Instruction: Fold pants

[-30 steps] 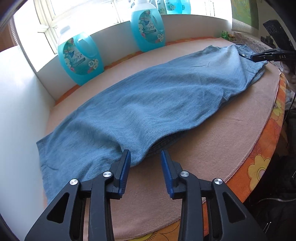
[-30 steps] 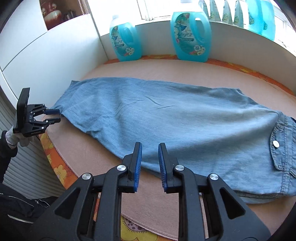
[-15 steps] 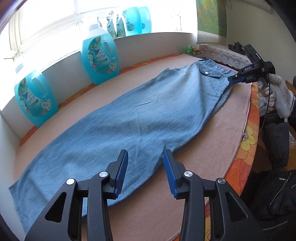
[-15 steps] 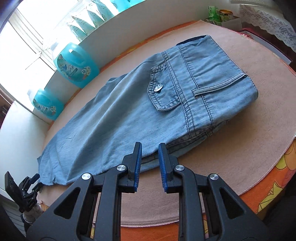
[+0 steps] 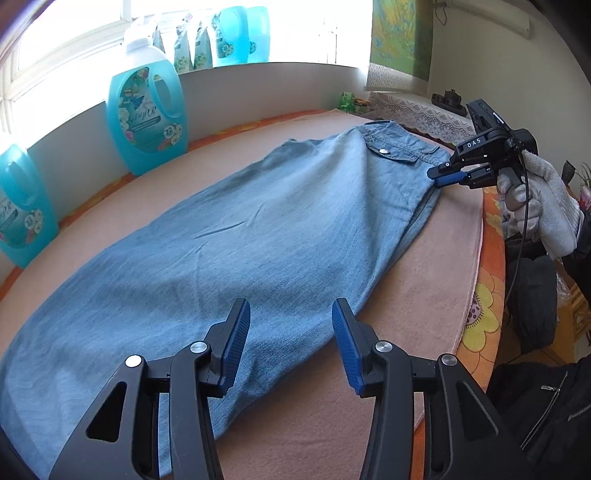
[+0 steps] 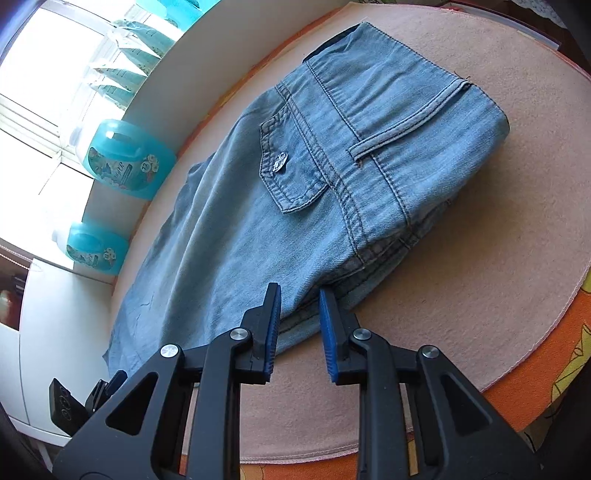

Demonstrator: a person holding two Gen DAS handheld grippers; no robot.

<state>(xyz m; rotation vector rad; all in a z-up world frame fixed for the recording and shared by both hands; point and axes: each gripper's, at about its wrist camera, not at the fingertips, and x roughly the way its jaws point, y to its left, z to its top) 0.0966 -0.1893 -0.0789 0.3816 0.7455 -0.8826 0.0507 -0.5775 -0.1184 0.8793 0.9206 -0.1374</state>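
My left gripper (image 6: 92, 398) is mostly cut off at 8 o'clock in the right view, jaws unreadable. Pants (image 5: 258, 240) hem runs off frame at 8 o'clock, left view. Bottle (image 5: 22, 206) at 9 is cropped; label txt too small to read.

At the left of the left wrist view we see two turquoise detergent bottles (image 5: 146, 118) standing against a low white wall (image 5: 277, 86). More blue bottles and pouches (image 5: 236, 35) line the sill at top centre. A pink felt mat (image 5: 424, 291) covers the round table, over an orange flowered cloth (image 5: 480, 314) at right. A lace cloth (image 5: 417, 110) lies at upper right, with small green containers (image 5: 349, 101) beside it.
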